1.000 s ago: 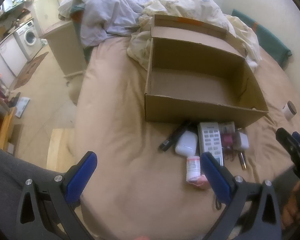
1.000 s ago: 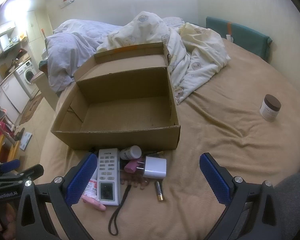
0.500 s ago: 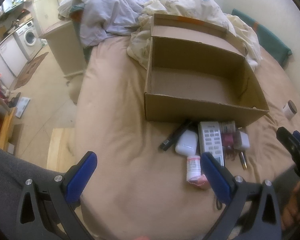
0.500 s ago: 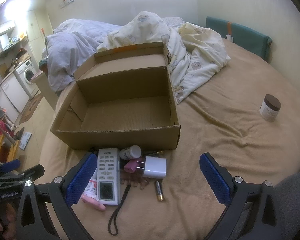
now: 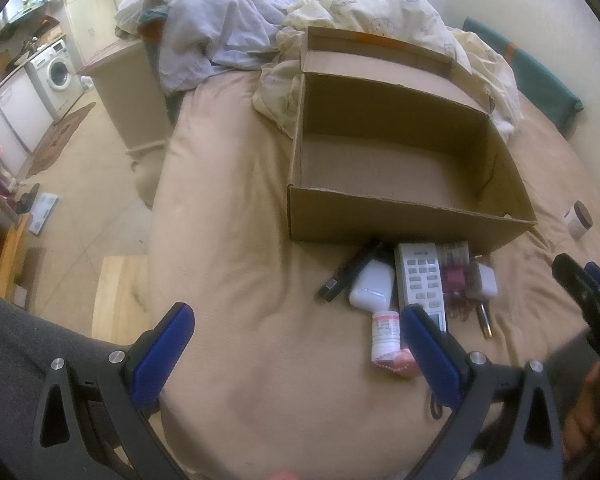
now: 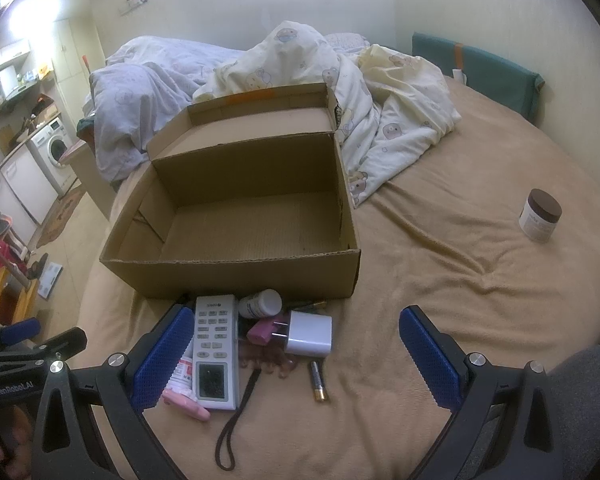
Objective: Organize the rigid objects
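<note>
Left gripper: blue-padded fingers spread wide, holding nothing, hovering over the tan bedsheet short of the clutter.
Right gripper: jaws wide apart, empty, poised above the pile; left finger pad overlapping the pill bottle's edge in view.
Open brown cardboard box: on the bed, lid flap back, interior bare, front wall just behind the small items.
White remote control with grey buttons: flat, lengthwise toward the box, in the middle of the pile.
White square wall charger: just right of the remote, prongs pointing left.
Pink plug-like piece: touching the charger's prongs.
White pill bottle with grey cap: on its side against the box front.
White bottle with red-printed label: lying beside the remote's near end.
White rounded earbud case: left of the remote.
Black slim pen-like stick: slanted, left of the case.
Gold and black battery: near side of the charger.
Black wrist cord: looping from the remote toward the camera.
White jar with brown lid: upright, well apart to the right.
Rumpled bear-print quilts: heaped behind the box.
</note>
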